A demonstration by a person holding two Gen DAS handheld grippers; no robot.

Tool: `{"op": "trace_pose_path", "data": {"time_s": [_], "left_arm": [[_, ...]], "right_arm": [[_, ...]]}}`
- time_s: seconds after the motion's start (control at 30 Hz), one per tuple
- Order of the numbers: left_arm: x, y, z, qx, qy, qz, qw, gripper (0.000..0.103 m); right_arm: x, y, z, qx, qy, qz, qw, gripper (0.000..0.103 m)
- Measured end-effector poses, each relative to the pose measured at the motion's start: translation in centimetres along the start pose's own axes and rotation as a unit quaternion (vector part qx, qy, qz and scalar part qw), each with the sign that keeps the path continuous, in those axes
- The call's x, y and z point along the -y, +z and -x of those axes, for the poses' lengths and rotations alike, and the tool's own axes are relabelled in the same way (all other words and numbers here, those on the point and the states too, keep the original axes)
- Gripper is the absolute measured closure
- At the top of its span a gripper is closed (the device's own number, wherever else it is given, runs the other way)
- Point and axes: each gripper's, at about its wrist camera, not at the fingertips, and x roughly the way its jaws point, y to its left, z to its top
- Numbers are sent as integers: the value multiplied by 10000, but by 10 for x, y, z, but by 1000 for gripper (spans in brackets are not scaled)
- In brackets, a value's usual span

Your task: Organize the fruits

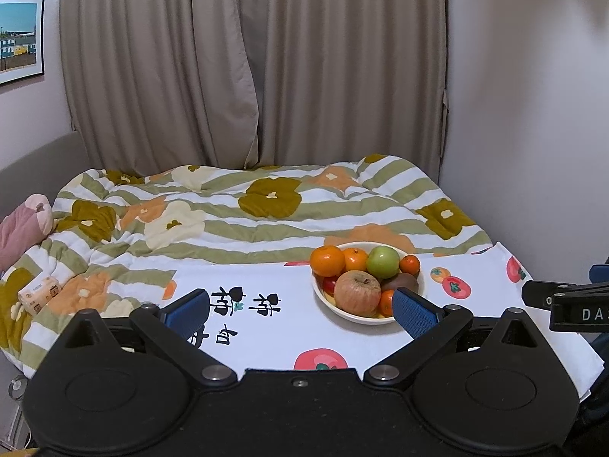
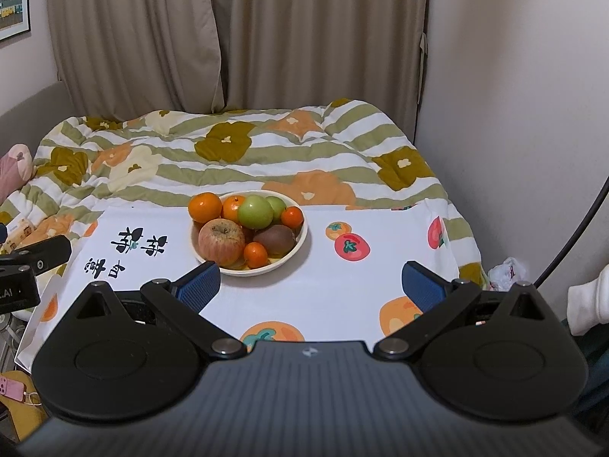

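Room, left wrist view: beige curtains (image 1: pixel 251 64) hang behind a bed covered by a striped floral quilt (image 1: pixel 236 209); a framed picture (image 1: pixel 19 38) is on the wall at left.
Surface, left wrist view: white cloth (image 1: pixel 266 335) printed with fruit motifs and black characters lies over the near end of the quilt.
Bowl, left wrist view: cream bowl (image 1: pixel 357 318) stands on the cloth, right of centre, heaped with fruit.
Fruit, left wrist view: reddish apple (image 1: pixel 357 291) at front, green apple (image 1: pixel 382 262) behind it, orange (image 1: pixel 326 260) at the left rim, kiwi (image 1: pixel 404 282) at right.
Left gripper (image 1: pixel 300 308): released, jaws spread wide, nothing between them; the right blue pad (image 1: pixel 415 314) overlaps the bowl's near rim in the frame, contact cannot be told.
Other items, left wrist view: pink plush (image 1: pixel 23 228) and a tissue pack (image 1: pixel 40 293) at the left of the bed.

Room, right wrist view: same curtains (image 2: pixel 304 38), quilt (image 2: pixel 228 152) and cloth (image 2: pixel 323 289).
Bowl, right wrist view: bowl (image 2: pixel 300 243) sits left of centre on the cloth, holding the reddish apple (image 2: pixel 221 243), green apple (image 2: pixel 255 211), orange (image 2: pixel 204 207), kiwi (image 2: pixel 275 240) and a small tangerine (image 2: pixel 255 254).
Right gripper (image 2: pixel 310 285): released, jaws wide apart and empty; its left pad (image 2: pixel 200 285) is just beside the bowl's near rim.
Edge, right wrist view: part of the left gripper (image 2: pixel 34 266) shows at far left.
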Motion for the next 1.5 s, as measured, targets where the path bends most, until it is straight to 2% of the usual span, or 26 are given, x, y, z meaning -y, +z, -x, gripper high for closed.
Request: {"op": "trace_pose_path", "data": {"time_s": [1.5], "left_arm": [[-1, -2, 0, 29, -24, -21, 10000, 0]], "right_arm": [[1, -5, -1, -96, 92, -53, 9999, 0]]}}
